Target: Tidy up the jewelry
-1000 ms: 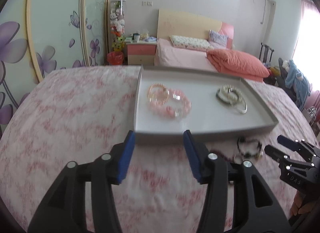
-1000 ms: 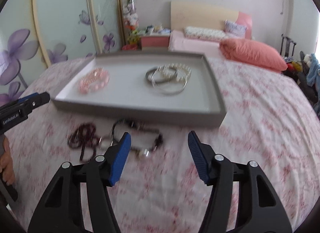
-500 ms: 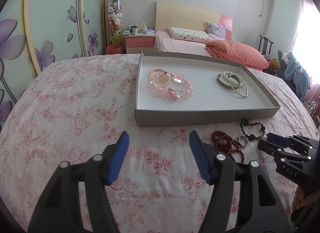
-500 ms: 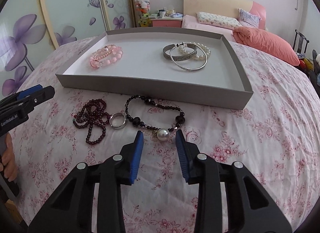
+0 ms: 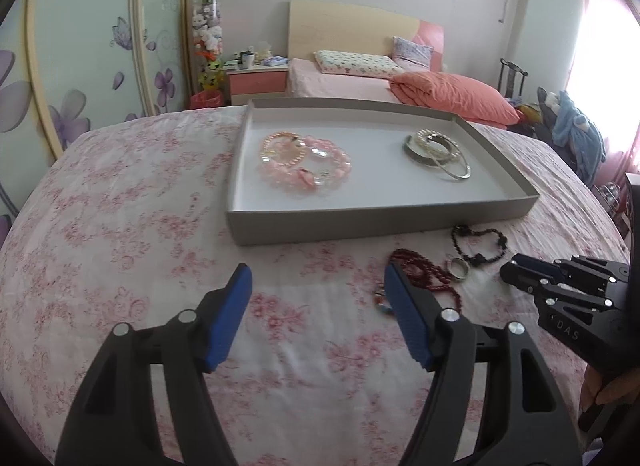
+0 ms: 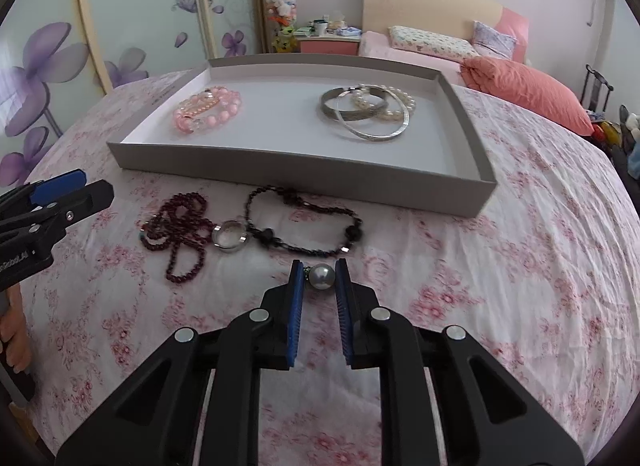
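A grey tray [image 6: 304, 167] [image 5: 376, 225] on the floral cloth holds pink bead bracelets [image 6: 206, 109] [image 5: 304, 163] and silver bangles with a pearl bracelet [image 6: 370, 111] [image 5: 438, 151]. In front of it lie a dark red bead string [image 6: 180, 227] [image 5: 424, 276], a clear ring [image 6: 230, 238] [image 5: 460, 268] and a black bead necklace [image 6: 304, 225] [image 5: 478, 244] with a grey pearl [image 6: 321, 277]. My right gripper [image 6: 320, 278] has its pads close on both sides of the pearl, on the cloth. My left gripper [image 5: 318, 290] is open and empty, left of the red string.
The table is round with a pink floral cloth [image 5: 120, 225]. Behind it stand a bed with an orange quilt [image 5: 452, 95], a pink nightstand [image 5: 258, 83] and wardrobe doors with purple flowers [image 6: 48, 65]. The left gripper shows at the left edge of the right wrist view [image 6: 52, 201].
My right gripper has moved down and forward to the pearl and narrowed around it. My left gripper has pulled back from the tray's front wall.
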